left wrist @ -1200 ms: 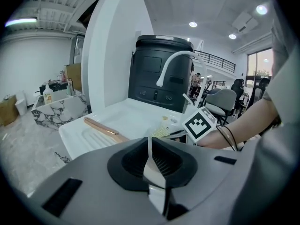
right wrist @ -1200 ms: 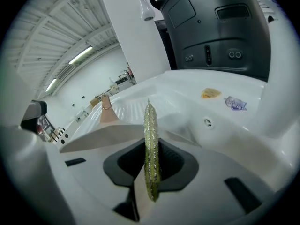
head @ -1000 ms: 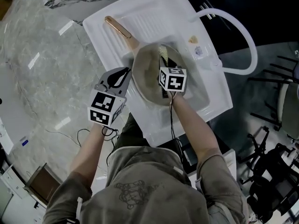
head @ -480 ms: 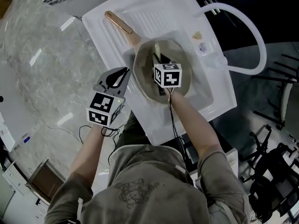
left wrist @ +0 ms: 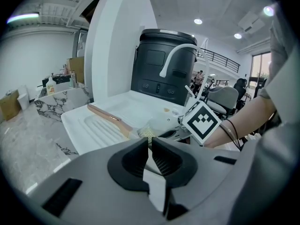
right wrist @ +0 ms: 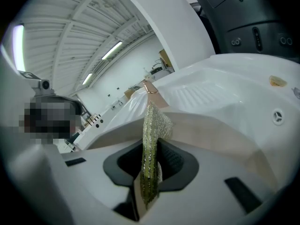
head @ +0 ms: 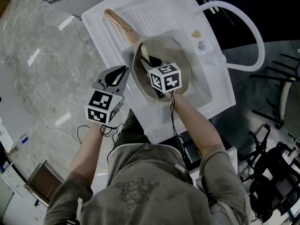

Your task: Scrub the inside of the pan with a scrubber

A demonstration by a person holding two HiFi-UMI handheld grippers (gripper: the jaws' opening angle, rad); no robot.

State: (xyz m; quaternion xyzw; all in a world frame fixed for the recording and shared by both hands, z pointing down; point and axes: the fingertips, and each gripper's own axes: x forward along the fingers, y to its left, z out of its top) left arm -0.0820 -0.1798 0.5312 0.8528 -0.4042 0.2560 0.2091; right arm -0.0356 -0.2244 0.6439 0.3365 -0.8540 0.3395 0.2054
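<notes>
Clamped on the scrubber point(head: 144, 52), our right gripper point(head: 153, 62) had swept across the pan point(head: 180, 55) toward its handle point(head: 118, 22), so scrubbing continued. Our left gripper point(head: 121, 74) stayed closed and empty.

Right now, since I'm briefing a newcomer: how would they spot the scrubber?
Find the white sink; a beige pan lies in its basin. The scrubber is the glittery yellow-green mesh pad clamped in the right gripper's jaws, the only sparkly thing there.

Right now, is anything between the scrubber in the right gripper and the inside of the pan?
Nothing visible does. The right gripper is shut on the scrubber, held directly over the pan, whose inner wall is bare.
</notes>
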